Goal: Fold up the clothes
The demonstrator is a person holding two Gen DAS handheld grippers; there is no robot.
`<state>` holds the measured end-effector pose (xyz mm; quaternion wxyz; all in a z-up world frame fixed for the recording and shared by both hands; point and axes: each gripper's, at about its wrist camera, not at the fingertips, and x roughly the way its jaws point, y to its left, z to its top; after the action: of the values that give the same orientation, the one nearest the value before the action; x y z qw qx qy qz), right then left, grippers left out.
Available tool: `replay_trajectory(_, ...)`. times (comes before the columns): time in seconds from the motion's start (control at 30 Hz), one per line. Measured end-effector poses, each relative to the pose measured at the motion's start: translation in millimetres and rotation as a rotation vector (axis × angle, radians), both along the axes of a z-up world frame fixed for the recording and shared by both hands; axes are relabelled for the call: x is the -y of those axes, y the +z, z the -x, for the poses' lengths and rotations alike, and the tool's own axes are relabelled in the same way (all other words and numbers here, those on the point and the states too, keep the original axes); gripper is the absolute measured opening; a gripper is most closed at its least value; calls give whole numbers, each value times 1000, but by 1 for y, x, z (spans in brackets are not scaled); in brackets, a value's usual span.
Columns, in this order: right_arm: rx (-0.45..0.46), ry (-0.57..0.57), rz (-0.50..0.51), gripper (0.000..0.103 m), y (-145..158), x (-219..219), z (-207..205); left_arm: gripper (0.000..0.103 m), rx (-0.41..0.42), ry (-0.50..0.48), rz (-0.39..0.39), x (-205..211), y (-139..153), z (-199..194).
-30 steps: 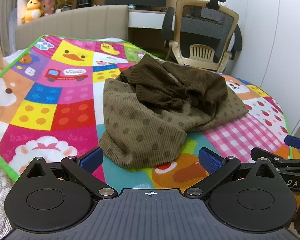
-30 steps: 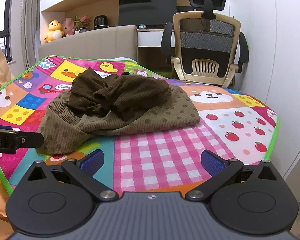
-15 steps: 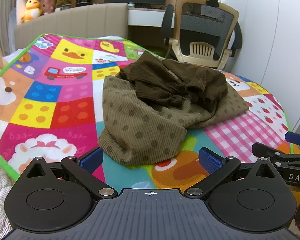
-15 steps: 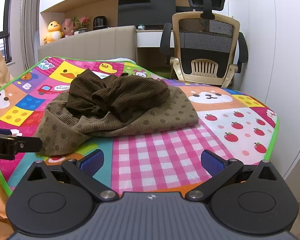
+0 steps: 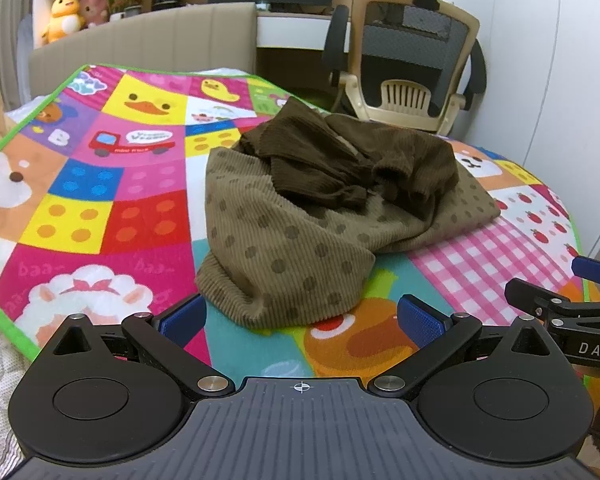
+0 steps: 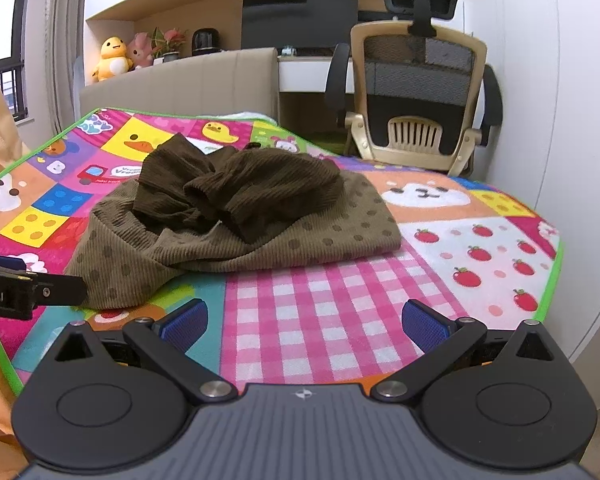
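garment point(image 5: 300, 240) crumpled, long axis near-left to far-right | left tool point(image 5: 300, 318), right tool point(image 6: 304, 322) wide open, empty

The play mat point(image 5: 112, 216) bears "baa-" beside its sheep and a "B"; the right gripper point(image 5: 580, 320) reads "DAS", and the left gripper point(image 6: 16, 292) "ot.AI".

Both views were bright and evenly lit, with soft shadows; a window point(image 6: 8, 76) glared at left. Fisheye distortion bent the edges; focus stayed sharp.
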<state>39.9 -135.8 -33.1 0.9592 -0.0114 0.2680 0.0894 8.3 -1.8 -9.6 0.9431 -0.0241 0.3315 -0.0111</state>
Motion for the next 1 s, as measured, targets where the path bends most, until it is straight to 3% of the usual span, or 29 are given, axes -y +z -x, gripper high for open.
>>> replay_trajectory(0.17, -115, 28, -92, 103, 5, 21, -47, 103, -51, -33, 58, -13, 3, -27)
replay_trajectory(0.3, -217, 15, -199, 103, 3, 43, -99, 103, -25, -85, 106, -29, 20, -74)
replay_trajectory(0.37, -244, 16, -197, 103, -1, 48, -115, 103, -21, -109, 134, -37, 26, -99)
replay_trajectory(0.53, -319, 17, -225, 103, -18, 56, -129, 103, -81, -156, 211, -52, 17, -141)
replay_trajectory(0.63, -313, 18, -259, 103, -21, 61, -128, 103, -145, -237, 276, -60, 4, -158)
replay_trajectory(0.73, -335, 5, -284, 103, -20, 64, -132, 103, -165, -253, 318, -67, -2, -167)
replay_trajectory(0.8, -352, -16, -287, 103, -19, 63, -134, 103, -117, -246, 297, -72, 4, -167)
replay_trajectory(0.9, -379, 37, -212, 103, -13, 52, -142, 103, 44, -184, 217, -85, 21, -161)
replay_trajectory(1.0, -214, 84, -165, 103, 8, 46, -146, 103, 147, -137, 173, -98, 26, -165)
